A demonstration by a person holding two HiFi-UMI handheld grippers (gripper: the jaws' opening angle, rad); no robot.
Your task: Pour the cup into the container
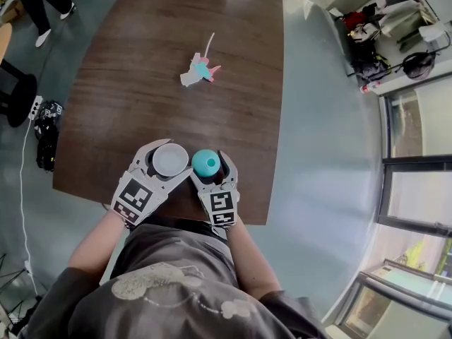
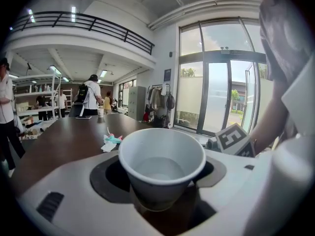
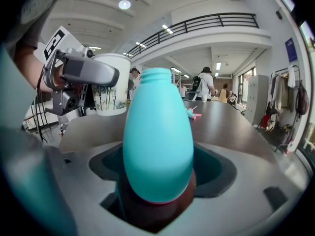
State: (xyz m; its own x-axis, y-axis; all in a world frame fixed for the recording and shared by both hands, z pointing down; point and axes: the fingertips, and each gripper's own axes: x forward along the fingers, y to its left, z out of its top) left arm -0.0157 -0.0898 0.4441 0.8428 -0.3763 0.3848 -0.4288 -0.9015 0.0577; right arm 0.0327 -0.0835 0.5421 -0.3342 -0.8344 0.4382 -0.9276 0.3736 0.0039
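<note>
A white cup [image 2: 161, 163] is held upright by the left gripper [image 1: 167, 161], its fingers [image 1: 145, 159] clamped on the wall below the rim. Just beside it a teal container [image 3: 157, 132] — bottle-shaped, narrow at the top — is gripped at its belly by the right gripper [image 1: 210, 165], whose fingers [image 1: 229, 169] are pressed on either side. From above, cup and container are seen side by side with only a sliver between them; whether they touch cannot be told. In the right gripper view the cup is seen level with the container's neck, to its left. A pale, flat surface is seen low inside the cup; liquid or bare bottom cannot be told.

Both are held over the strip of dark wooden counter [image 1: 141, 83] nearest the person, close to its near edge. Beyond them the counter is left open — only a small pink-and-teal toy [image 1: 200, 70] is seen, well apart toward the far end. Grey floor [image 1: 318, 140] is seen past the counter's right edge.
</note>
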